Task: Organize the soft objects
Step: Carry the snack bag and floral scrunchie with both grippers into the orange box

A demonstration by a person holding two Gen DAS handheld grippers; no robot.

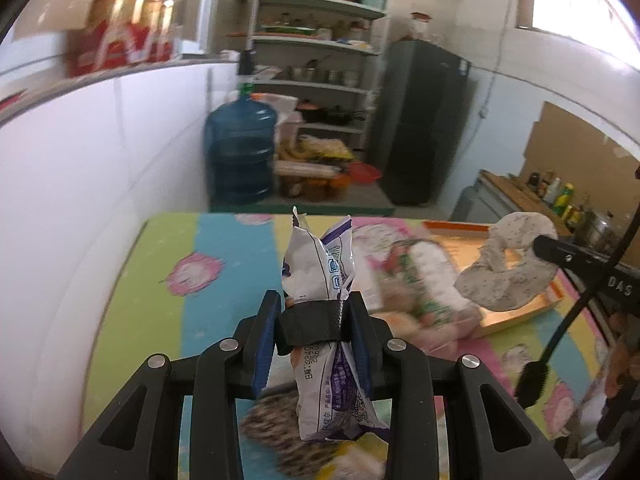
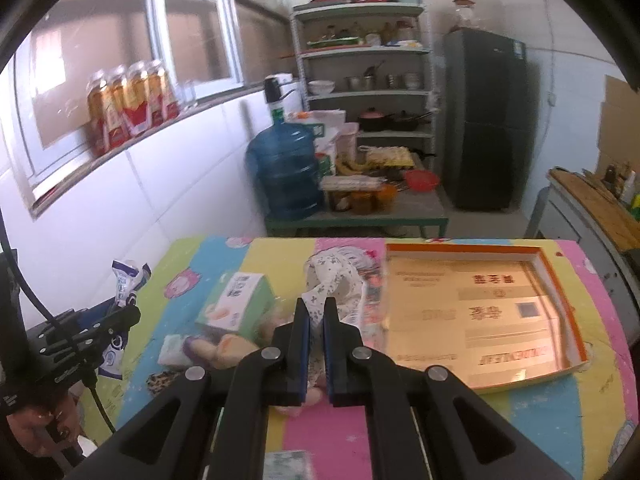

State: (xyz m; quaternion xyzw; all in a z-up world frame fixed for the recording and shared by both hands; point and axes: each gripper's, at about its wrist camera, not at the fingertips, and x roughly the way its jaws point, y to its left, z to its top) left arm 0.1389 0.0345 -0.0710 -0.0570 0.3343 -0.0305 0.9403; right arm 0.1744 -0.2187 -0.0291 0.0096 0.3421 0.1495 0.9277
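- The left gripper [image 1: 316, 320] pinches a white and purple crinkled plastic snack packet [image 1: 320, 268] around its middle, holding it upright above the striped pastel counter [image 1: 224, 248]
- The right gripper [image 2: 316, 316], pressed almost together, pinches a white floral-print soft cloth piece [image 2: 328, 276]; in the left view it hangs in the air over the shallow orange-rimmed cardboard box lid [image 2: 560, 280]
- Judgement: both items look lifted for carrying to the lid; to do this well, keep each pinch firm, bring each item low over the lid floor, then let go, as the limp cloth may snag on the rim
- A green and white soft pack [image 2: 236, 304] and other wrapped soft packs lie loose on the counter just beside the lid
- Writing: the packet carries small printed Chinese text, a date code and a square code, too blurred to read surely; the lid floor shows red Chinese characters and a Latin word, both upside down and unclear; "DAS" shows on the right gripper body in the left view
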